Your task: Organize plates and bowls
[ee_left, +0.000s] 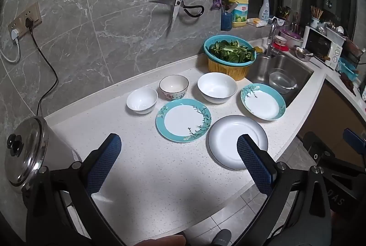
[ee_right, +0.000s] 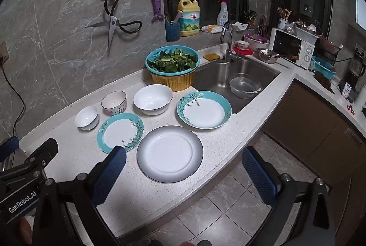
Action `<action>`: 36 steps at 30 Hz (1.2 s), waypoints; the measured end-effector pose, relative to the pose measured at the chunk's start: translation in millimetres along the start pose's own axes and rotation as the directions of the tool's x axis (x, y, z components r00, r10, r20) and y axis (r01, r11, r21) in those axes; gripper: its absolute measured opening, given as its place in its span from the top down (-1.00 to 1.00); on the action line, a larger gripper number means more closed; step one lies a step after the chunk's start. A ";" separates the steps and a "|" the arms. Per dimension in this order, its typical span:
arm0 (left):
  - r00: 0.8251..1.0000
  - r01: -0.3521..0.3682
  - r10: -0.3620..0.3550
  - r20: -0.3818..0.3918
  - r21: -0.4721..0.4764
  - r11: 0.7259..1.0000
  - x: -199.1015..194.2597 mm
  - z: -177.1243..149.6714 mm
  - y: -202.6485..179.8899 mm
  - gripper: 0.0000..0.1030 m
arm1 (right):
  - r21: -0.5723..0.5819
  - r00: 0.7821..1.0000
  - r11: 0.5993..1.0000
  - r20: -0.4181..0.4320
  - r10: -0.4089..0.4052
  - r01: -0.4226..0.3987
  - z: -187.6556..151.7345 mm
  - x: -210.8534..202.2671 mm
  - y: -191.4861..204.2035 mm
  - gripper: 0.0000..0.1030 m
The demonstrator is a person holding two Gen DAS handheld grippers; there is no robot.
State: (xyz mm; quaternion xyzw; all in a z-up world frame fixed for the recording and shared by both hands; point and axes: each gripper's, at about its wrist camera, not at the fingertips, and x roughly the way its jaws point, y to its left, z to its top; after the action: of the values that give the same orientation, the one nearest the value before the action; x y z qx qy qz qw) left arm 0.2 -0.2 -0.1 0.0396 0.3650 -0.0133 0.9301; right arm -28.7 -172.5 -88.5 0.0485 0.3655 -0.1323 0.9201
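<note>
On the white counter stand a small white bowl [ee_left: 142,100] [ee_right: 87,118], a floral bowl [ee_left: 174,86] [ee_right: 114,102] and a large white bowl [ee_left: 216,87] [ee_right: 153,99]. In front lie a flat teal-rimmed plate [ee_left: 183,119] [ee_right: 120,132], a grey-rimmed white plate [ee_left: 231,140] [ee_right: 169,153] and a deep teal-rimmed plate [ee_left: 263,101] [ee_right: 204,109]. My left gripper [ee_left: 179,143] is open and empty above the counter's front. My right gripper [ee_right: 183,155] is open and empty, hovering near the grey-rimmed plate.
A basket of greens [ee_left: 229,56] [ee_right: 172,66] stands behind the bowls beside the sink [ee_left: 278,69] [ee_right: 233,76], which holds a glass bowl. A steel pot [ee_left: 25,154] sits at the counter's left. Scissors and a cutting board hang on the wall.
</note>
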 end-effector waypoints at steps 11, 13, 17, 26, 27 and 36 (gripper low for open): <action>1.000 0.000 0.000 -0.005 0.002 1.000 1.3 0.0 -2.2 -1.00 | -0.001 1.000 1.000 -0.002 -0.001 0.001 1.6 3.1 0.7 -1.00; 1.000 -0.001 0.001 -0.006 0.004 1.000 2.0 -0.5 -3.8 -1.00 | 0.001 1.000 1.000 -0.003 -0.001 0.001 1.8 3.7 0.6 -1.00; 1.000 0.004 -0.004 -0.007 -0.002 1.000 0.2 0.1 0.4 -1.00 | 0.000 1.000 1.000 -0.005 -0.001 0.001 2.5 3.9 1.3 -1.00; 1.000 0.003 -0.003 -0.010 -0.002 1.000 11.6 -0.6 4.0 -1.00 | 0.000 1.000 1.000 -0.009 -0.001 0.001 3.8 6.8 2.7 -1.00; 1.000 0.003 -0.003 -0.011 -0.002 1.000 12.2 -0.7 4.1 -1.00 | -0.001 1.000 1.000 -0.009 -0.001 0.001 4.0 7.1 2.9 -1.00; 1.000 0.003 -0.003 -0.012 0.000 1.000 15.2 -1.9 6.2 -1.00 | -0.001 1.000 1.000 -0.011 -0.001 0.001 2.9 7.6 3.4 -1.00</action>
State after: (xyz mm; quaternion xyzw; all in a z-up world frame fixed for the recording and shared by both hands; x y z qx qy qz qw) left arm 10.3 6.2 -11.4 0.0389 0.3707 -0.0145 0.9278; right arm -20.5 -171.3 -91.6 0.0484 0.3707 -0.1324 0.9180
